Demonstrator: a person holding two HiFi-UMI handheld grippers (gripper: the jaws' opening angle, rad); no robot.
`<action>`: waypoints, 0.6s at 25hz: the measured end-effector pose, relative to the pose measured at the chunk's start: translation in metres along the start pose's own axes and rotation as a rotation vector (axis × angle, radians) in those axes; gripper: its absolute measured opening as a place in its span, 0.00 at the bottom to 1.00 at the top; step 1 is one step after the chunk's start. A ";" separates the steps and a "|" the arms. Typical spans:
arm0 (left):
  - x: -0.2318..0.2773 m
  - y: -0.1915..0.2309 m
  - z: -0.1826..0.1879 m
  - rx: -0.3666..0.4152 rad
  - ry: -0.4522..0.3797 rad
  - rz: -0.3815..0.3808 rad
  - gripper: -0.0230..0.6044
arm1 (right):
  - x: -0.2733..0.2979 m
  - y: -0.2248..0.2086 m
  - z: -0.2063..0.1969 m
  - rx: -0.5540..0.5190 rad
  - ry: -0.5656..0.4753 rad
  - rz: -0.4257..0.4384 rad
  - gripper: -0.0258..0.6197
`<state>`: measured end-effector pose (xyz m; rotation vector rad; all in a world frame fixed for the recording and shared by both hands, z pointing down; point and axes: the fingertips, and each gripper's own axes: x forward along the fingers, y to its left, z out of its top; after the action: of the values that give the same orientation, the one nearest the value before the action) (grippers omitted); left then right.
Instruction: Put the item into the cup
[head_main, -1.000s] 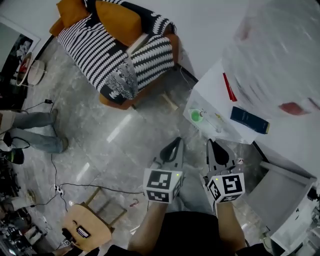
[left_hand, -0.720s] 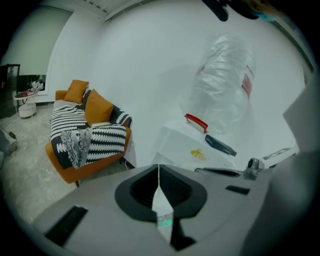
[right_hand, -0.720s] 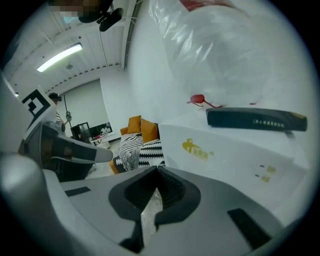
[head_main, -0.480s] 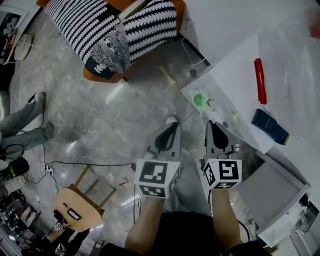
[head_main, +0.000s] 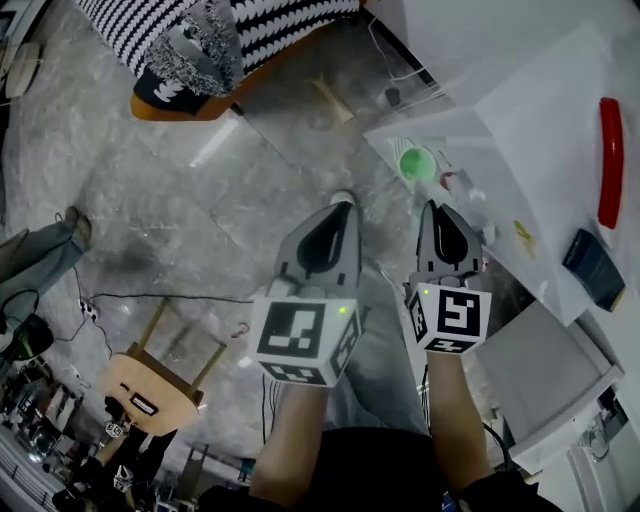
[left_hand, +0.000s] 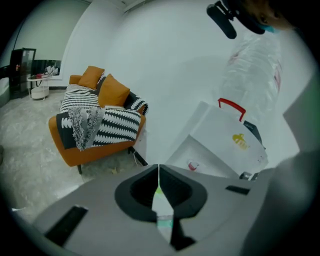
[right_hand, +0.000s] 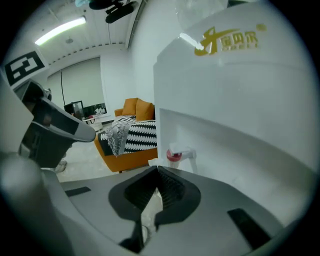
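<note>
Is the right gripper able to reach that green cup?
Probably yes. The right gripper sits close behind the green cup with nothing visible between them, though its jaws are together and would need opening first.

The sofa (head_main: 200, 50) fills the head view's upper left, and a stool (head_main: 150, 385) stands on the floor (head_main: 180, 210) at lower left. The dispenser (head_main: 540, 130) takes the right side, with the cup (head_main: 417, 163) at its left edge and a box (head_main: 593, 268) far right. The left hand-held gripper (head_main: 342, 206) and right hand-held gripper (head_main: 433, 206) sit side by side below the cup.
</note>
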<state>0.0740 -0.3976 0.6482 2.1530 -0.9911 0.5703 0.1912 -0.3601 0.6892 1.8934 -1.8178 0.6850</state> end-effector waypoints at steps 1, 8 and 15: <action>0.003 0.001 -0.004 -0.004 0.006 0.000 0.06 | 0.006 -0.002 -0.005 -0.001 0.001 -0.014 0.06; 0.014 0.015 -0.031 -0.020 0.008 0.039 0.06 | 0.050 -0.015 -0.041 0.034 0.044 -0.126 0.06; 0.023 0.019 -0.041 -0.024 0.025 0.036 0.06 | 0.071 -0.026 -0.056 0.037 0.061 -0.167 0.06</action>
<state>0.0692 -0.3877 0.6976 2.1057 -1.0198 0.5977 0.2156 -0.3805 0.7783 1.9984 -1.5983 0.7143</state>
